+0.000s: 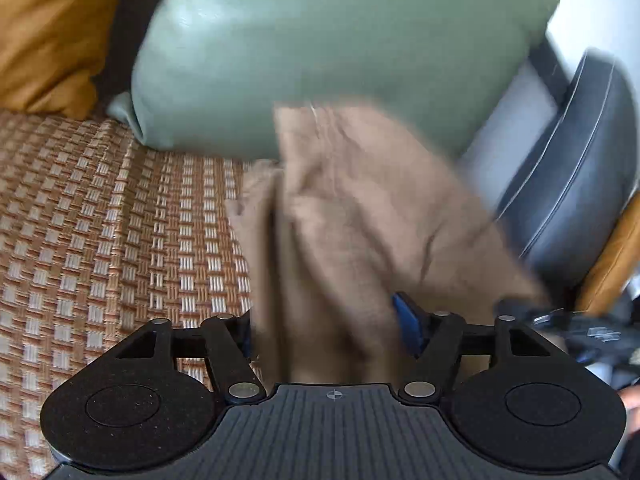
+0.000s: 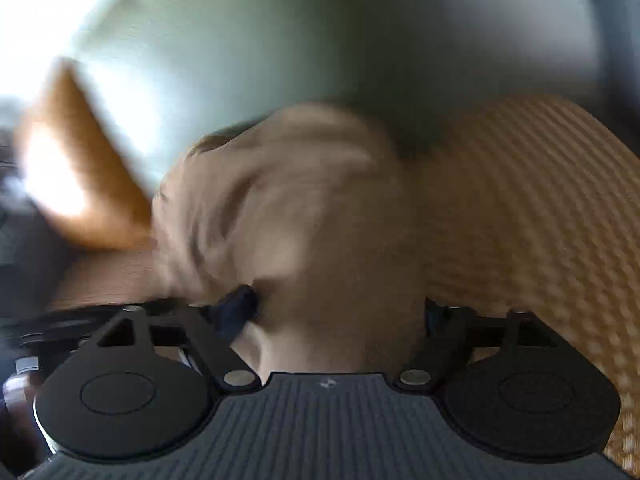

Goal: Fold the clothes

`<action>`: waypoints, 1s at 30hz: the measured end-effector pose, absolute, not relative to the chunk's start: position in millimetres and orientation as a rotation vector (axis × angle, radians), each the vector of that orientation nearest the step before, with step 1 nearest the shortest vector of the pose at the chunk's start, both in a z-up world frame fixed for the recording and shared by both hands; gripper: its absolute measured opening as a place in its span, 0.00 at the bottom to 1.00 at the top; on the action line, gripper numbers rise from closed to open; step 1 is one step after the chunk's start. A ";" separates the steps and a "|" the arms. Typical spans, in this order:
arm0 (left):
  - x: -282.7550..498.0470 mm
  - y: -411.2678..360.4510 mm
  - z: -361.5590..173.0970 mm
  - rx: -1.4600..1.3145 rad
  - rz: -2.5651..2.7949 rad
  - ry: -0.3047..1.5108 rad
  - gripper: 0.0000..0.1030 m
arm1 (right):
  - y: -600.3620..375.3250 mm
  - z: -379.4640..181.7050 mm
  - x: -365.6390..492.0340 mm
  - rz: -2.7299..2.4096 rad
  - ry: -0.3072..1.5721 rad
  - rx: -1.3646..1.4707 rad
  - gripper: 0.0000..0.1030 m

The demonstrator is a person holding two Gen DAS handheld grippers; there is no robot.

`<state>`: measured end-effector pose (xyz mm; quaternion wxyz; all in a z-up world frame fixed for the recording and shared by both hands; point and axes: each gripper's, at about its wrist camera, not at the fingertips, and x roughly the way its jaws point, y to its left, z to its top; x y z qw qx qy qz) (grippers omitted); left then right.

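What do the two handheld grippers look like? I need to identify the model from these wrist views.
Both look alike: a ribbed dark grey base plate with a small crosshair mark, two round black discs, black linkage bars with silver pivot pins, and blue finger pads. See the left gripper and right gripper. No cables or sleeves are clearly visible.

A big green pillow [image 1: 328,40] leans at the back of a woven mat [image 1: 100,220] w/ a brown & white check pattern. An orange cushion [image 1: 52,32] sits in the far left corner, next to the pillow, w/ a dark gap between them. On the right is a dark grey padded seat [image 1: 580,168], tipped at a slant. Right cam is v. blurry: the green pillow [image 2: 280,40], an orange cushion [image 2: 88,168] & the mat [image 2: 520,200] are about all that shows.
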<state>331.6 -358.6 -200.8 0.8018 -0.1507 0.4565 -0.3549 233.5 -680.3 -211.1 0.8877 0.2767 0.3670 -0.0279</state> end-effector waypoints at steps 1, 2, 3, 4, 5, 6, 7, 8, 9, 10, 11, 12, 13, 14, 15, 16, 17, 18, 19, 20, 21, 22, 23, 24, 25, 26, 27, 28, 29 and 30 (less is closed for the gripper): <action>329.4 -354.3 -198.8 -0.329 -0.762 0.964 0.70 | -686.7 -218.2 230.4 -0.080 0.738 0.623 0.85; 322.9 -350.7 -189.8 -0.287 -0.755 0.937 0.73 | -690.6 -215.8 223.5 -0.055 0.713 0.640 0.84; 316.5 -347.1 -180.8 -0.246 -0.747 0.910 0.74 | -690.5 -208.3 216.9 -0.054 0.716 0.597 0.83; 308.2 -343.1 -170.2 -0.207 -0.736 0.875 0.75 | -690.1 -200.3 209.9 -0.055 0.716 0.552 0.83; 296.4 -338.5 -156.1 -0.171 -0.719 0.823 0.74 | -686.7 -187.9 200.0 -0.077 0.687 0.486 0.83; 284.6 -335.5 -142.5 -0.147 -0.706 0.776 0.76 | -682.0 -173.4 187.8 -0.092 0.639 0.417 0.83; 273.4 -336.2 -130.4 -0.146 -0.706 0.748 0.77 | -673.7 -158.9 174.4 -0.110 0.583 0.352 0.83; 263.6 -340.6 -120.3 -0.133 -0.713 0.741 0.78 | -665.1 -145.0 161.7 -0.126 0.531 0.287 0.83; 255.7 -350.1 -113.1 -0.092 -0.722 0.744 0.77 | -654.8 -136.8 156.3 -0.119 0.521 0.224 0.82; 246.2 -358.3 -106.6 -0.044 -0.736 0.737 0.77 | -644.6 -129.5 151.4 -0.112 0.513 0.166 0.78; 234.0 -366.3 -104.1 0.019 -0.754 0.718 0.77 | -636.0 -130.1 152.3 -0.109 0.524 0.150 0.74; 222.4 -378.9 -106.7 0.085 -0.762 0.704 0.76 | -627.5 -130.7 153.1 -0.105 0.535 0.134 0.68; 212.2 -390.4 -111.8 0.140 -0.767 0.703 0.76 | -618.9 -131.9 154.1 -0.103 0.545 0.120 0.68; 205.2 -396.8 -122.2 0.171 -0.766 0.720 0.75 | -610.4 -138.0 155.4 -0.114 0.550 0.129 0.68; 198.2 -397.7 -133.2 0.193 -0.761 0.726 0.71 | -606.1 -146.4 155.5 -0.116 0.559 0.130 0.67; 191.2 -398.6 -144.2 0.215 -0.757 0.731 0.71 | -600.2 -155.4 154.4 -0.110 0.580 0.119 0.67; 184.2 -399.4 -155.3 0.238 -0.753 0.736 0.72 | -594.3 -164.3 153.3 -0.104 0.602 0.109 0.67; 177.2 -400.3 -166.3 0.260 -0.748 0.741 0.72 | -587.8 -173.8 151.5 -0.098 0.621 0.092 0.68; 170.2 -401.1 -177.3 0.283 -0.743 0.746 0.73 | -576.7 -187.2 142.9 -0.093 0.625 0.021 0.71; 162.8 -402.8 -187.4 0.320 -0.739 0.735 0.73 | -565.7 -200.6 134.2 -0.089 0.628 -0.051 0.73; 154.6 -406.6 -195.2 0.386 -0.733 0.695 0.75 | -554.6 -214.1 125.6 -0.084 0.630 -0.122 0.76; 147.7 -411.1 -201.5 0.445 -0.726 0.662 0.75 | -544.3 -226.8 117.3 -0.083 0.630 -0.188 0.76; 144.4 -413.4 -205.4 0.474 -0.722 0.639 0.76 | -541.3 -233.4 112.1 -0.103 0.616 -0.200 0.76; 146.2 -412.7 -206.0 0.465 -0.724 0.639 0.76 | -541.5 -236.3 108.7 -0.113 0.603 -0.182 0.76; 150.7 -411.2 -204.9 0.446 -0.730 0.650 0.77 | -542.5 -236.7 107.3 -0.112 0.601 -0.175 0.76; 154.9 -409.8 -203.6 0.430 -0.737 0.660 0.77 | -542.9 -235.5 109.5 -0.106 0.607 -0.166 0.76; 158.1 -408.2 -201.6 0.418 -0.743 0.668 0.78 | -543.3 -234.4 111.8 -0.101 0.614 -0.157 0.76; 161.0 -405.9 -198.4 0.403 -0.750 0.676 0.79 | -543.6 -233.2 114.0 -0.096 0.620 -0.148 0.76; 163.1 -401.9 -192.9 0.384 -0.762 0.685 0.79 | -544.3 -231.6 115.9 -0.088 0.626 -0.139 0.77; 164.9 -396.8 -186.0 0.358 -0.778 0.694 0.79 | -547.9 -226.7 115.4 -0.058 0.634 -0.126 0.78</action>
